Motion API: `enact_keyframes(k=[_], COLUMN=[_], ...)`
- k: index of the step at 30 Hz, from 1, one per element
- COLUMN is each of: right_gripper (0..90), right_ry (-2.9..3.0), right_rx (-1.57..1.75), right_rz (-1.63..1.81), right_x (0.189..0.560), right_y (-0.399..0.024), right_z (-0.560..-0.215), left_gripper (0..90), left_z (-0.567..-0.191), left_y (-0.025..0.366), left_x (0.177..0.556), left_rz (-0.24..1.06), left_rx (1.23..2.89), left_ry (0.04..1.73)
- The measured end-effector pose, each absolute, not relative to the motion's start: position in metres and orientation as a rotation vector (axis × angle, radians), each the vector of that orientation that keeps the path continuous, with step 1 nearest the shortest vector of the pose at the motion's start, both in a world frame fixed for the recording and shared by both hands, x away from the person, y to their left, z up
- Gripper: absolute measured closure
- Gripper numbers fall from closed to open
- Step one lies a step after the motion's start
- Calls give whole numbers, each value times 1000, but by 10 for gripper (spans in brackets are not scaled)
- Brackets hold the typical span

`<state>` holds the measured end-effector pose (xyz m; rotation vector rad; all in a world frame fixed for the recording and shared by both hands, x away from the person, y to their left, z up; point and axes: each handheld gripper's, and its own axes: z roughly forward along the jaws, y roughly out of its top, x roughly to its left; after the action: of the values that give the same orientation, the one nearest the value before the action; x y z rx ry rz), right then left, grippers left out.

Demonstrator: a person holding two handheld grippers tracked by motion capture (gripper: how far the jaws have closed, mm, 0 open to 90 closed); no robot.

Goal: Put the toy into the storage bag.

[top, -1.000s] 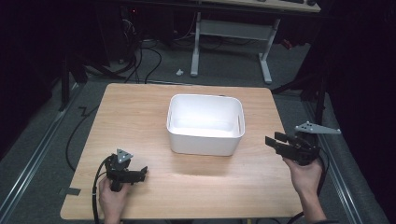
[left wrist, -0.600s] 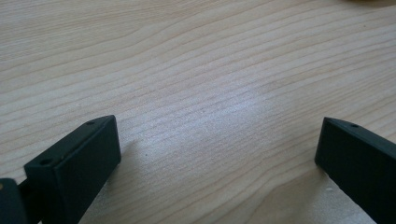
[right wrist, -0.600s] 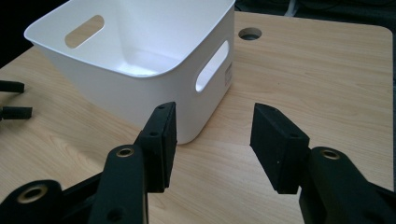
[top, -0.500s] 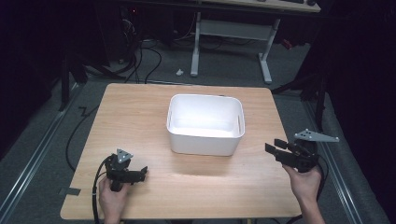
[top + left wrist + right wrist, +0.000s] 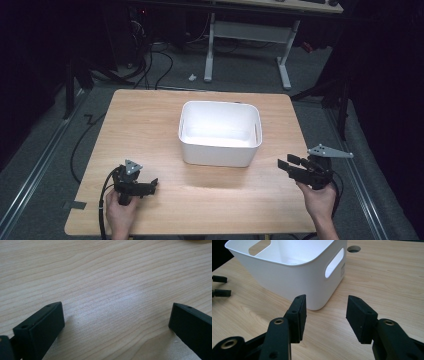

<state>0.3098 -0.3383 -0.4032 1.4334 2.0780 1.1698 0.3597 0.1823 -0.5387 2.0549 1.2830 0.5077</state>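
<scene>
A white bin [image 5: 220,132] stands upright near the middle of the wooden bench [image 5: 150,120], its open top showing a bare interior; a handle slot is cut into each of the two end walls seen in the right gripper view [image 5: 294,267]. The left hand-held gripper [image 5: 145,187] lies low on the bench in front of the bin and to its left, well apart from it, held by the person's left hand [image 5: 119,212], with a black cable [image 5: 103,200] trailing toward the bench's near edge. In the left gripper view the left hand-held gripper [image 5: 116,322] has its jaws spread wide, with nothing but bare wood grain between them. The right hand-held gripper [image 5: 288,165] sits in front of the bin and to its right, near the bin's front right corner but not touching it, held by the right hand [image 5: 317,200]; a grey three-cornered plate [image 5: 330,151] rides on top. In the right gripper view the right hand-held gripper [image 5: 326,312] points at that rounded corner of the bin, its jaws partly open and gripping nothing, the corner lying beyond the fingertips. A round hole [image 5: 353,249] in the bench lies behind the bin.
</scene>
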Motion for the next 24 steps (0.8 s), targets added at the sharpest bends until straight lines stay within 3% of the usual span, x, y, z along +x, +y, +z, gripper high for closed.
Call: enact_keyframes(k=[24], right_gripper=[507], right_ry=[2143], right_rx=[1447], right_rz=[1135], right_x=[310], right_y=[-328], right_z=[-435], left_gripper=[4], left_z=[-539], left_y=[182], left_x=[360], left_rz=[508], left_rx=[2055], left_ry=[1283])
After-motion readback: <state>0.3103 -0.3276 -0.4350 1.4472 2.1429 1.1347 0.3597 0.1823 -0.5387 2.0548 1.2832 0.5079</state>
